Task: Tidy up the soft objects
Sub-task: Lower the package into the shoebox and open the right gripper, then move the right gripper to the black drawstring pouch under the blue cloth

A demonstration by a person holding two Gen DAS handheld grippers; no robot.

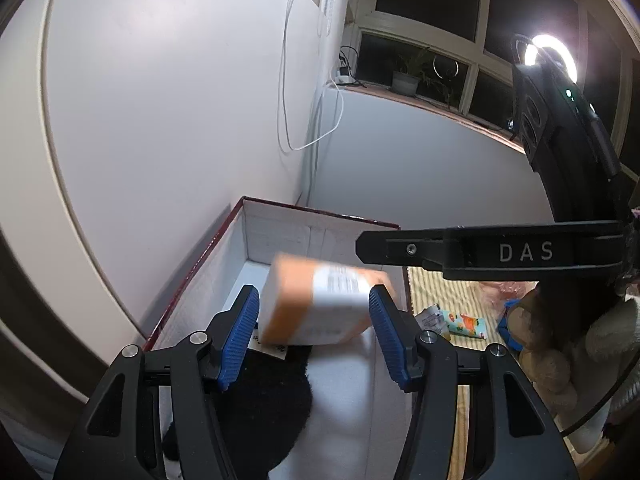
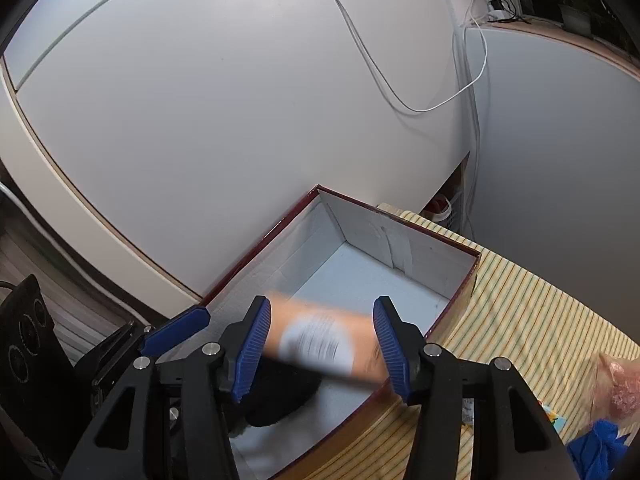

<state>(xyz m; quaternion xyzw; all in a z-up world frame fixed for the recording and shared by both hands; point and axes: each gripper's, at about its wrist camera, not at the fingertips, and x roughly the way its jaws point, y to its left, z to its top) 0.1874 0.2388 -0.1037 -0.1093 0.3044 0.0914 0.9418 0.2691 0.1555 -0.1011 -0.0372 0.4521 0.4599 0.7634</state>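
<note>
Blurring between both sets of open jaws, orange-white pack (image 1: 320,300) ungripped over box (image 2: 404,248), label unreadable, black item (image 1: 264,400) half hidden

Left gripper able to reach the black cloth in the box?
Probably yes: box open on top, black cloth just under the open left gripper; only the blurred orange pack covers its far edge.

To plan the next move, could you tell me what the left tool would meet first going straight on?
Probably the orange-and-white packet just ahead of its tips, then the floor of the box; depth is unclear.
</note>
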